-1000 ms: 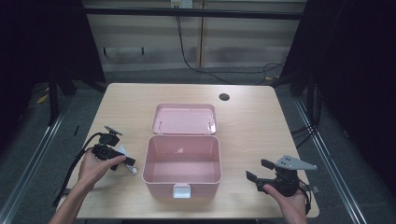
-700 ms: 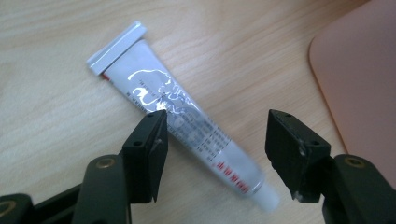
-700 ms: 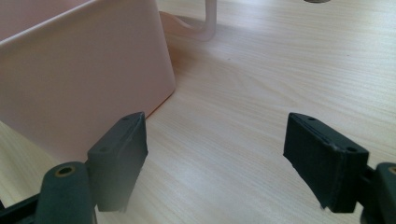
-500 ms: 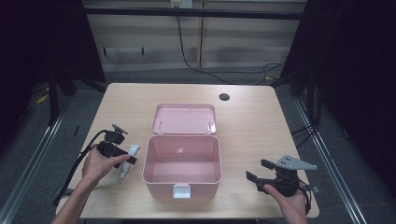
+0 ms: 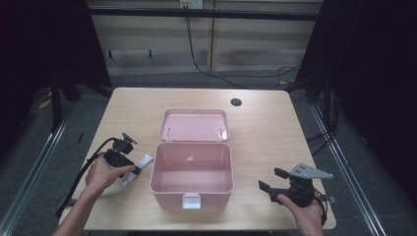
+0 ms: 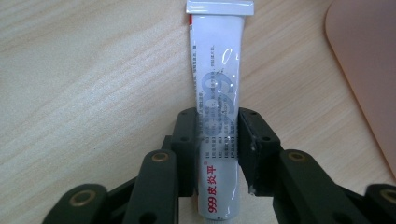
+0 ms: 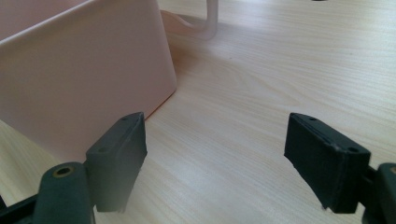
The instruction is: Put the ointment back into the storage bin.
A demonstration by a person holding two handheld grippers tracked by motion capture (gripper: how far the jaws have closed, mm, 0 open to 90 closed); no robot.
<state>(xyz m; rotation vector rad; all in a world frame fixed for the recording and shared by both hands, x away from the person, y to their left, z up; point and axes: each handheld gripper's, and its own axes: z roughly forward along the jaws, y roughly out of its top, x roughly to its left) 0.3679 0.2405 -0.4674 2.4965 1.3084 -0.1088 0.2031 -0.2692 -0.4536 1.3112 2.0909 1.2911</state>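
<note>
**Gripper closed on the tube beside the pink box**

Left gripper [image 6: 218, 154] is seen clamped on a white ointment tube [image 6: 219, 98], its jaws having just been closing until the pads press the tube's lower half from both sides. The tube is laid flat on the bench [image 5: 275, 123], just left of the open pink box [image 5: 192, 169], where a second ago the jaws stood wide around it. A grasp is judged to be made, so lifting the tube toward the empty box is likely what is called for next. Behind the box, its lid [image 5: 194, 125] is laid open on the bench. At the right, the right gripper [image 7: 224, 158] is held wide open and empty, close beside the box's wall.
</note>
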